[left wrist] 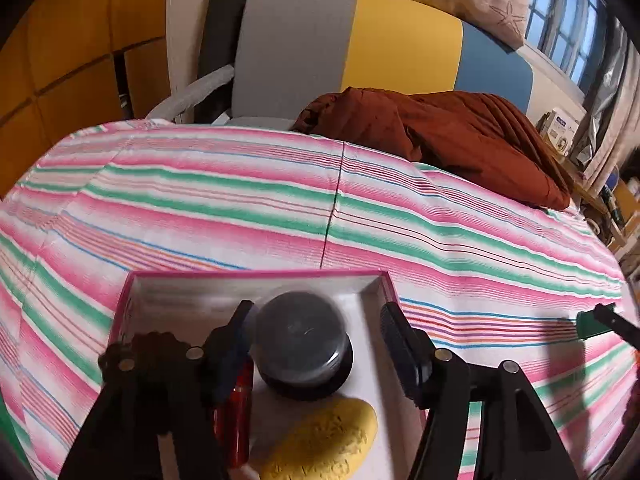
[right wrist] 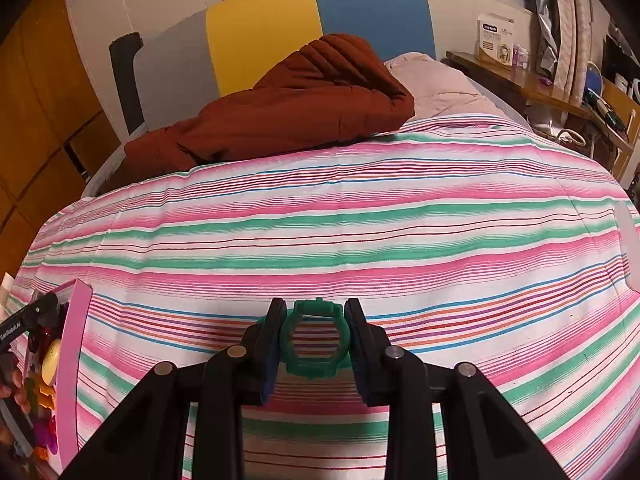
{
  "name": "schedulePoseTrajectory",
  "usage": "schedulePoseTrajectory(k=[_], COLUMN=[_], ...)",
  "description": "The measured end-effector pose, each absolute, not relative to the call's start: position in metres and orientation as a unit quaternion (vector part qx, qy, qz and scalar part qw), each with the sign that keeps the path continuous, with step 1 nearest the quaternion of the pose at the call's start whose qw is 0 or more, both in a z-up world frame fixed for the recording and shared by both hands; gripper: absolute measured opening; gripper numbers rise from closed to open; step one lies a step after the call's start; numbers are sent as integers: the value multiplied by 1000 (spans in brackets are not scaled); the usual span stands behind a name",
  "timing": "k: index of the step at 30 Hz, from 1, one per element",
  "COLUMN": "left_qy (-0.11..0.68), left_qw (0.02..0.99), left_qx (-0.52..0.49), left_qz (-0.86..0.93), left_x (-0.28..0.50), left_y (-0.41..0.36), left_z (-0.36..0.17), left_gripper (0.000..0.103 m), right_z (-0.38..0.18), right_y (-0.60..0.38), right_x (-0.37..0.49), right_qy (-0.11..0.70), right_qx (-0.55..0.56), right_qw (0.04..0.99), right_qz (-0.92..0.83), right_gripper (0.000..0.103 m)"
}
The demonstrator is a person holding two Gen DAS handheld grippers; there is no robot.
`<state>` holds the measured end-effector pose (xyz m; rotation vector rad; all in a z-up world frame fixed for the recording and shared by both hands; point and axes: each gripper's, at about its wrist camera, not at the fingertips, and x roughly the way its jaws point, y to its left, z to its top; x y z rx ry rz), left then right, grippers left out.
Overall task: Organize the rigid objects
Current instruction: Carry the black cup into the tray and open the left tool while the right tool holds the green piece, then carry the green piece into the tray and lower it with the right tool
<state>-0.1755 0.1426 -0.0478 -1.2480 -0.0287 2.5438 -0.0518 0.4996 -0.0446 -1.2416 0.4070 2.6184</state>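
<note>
A pink-rimmed box (left wrist: 256,274) lies on the striped bedspread. In it sit a dark round lidded container (left wrist: 302,340), a yellow oval piece (left wrist: 328,440) and a red piece (left wrist: 236,420). My left gripper (left wrist: 316,336) is open over the box, its jaws either side of the round container without touching it. My right gripper (right wrist: 314,336) is shut on a green hexagonal frame (right wrist: 316,340), held just above the bedspread to the right of the box (right wrist: 76,340). The right gripper's tip and the green frame (left wrist: 592,326) also show at the right edge of the left wrist view.
A rust-brown jacket (right wrist: 288,108) lies at the far side of the bed, by a grey, yellow and blue headboard (left wrist: 400,40). A wooden side table (right wrist: 532,88) with a carton stands at the right. Striped bedspread (right wrist: 360,220) stretches between box and jacket.
</note>
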Motion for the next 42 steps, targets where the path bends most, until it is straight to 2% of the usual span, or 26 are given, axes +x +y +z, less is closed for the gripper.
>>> schedulePoseTrajectory(k=[1,5,10,15,17,19,24,32,42], left_qy=[-18,-48,-63,-49,-31,-12,30,18,35], left_qw=[152,139,150,155,155,147,127,117,44], left_qx=[-436,-412,-382,-375,-367,-360,-369,-384,-370], left_qz=[887,899,910,913,917,921,920,916,927], left_x=[-173,-147,-99,-55,-38,-23,2,18,20], left_y=[140,122,104,86,79,71,50,25,10], left_z=[-46,-33,-24,-27,-27,-28,-38,-42,-42], left_gripper=[65,82,96,96,100,103,103,103,103], right_z=[-44,-44,-45,-39,-36,-33,-28,-26,0], right_y=[499,498,495,486,477,466,425,351,267], right_x=[-52,-52,-51,-48,-46,-43,-34,1,42], right_qy=[138,136,131,118,111,112,100,102,82], right_qx=[-421,-421,-423,-415,-412,-409,-403,-406,-397], right_qw=[108,106,105,96,89,71,17,-90,-192], right_qz=[890,890,890,897,900,903,910,904,894], right_gripper=[29,29,29,29,29,29,29,29,29])
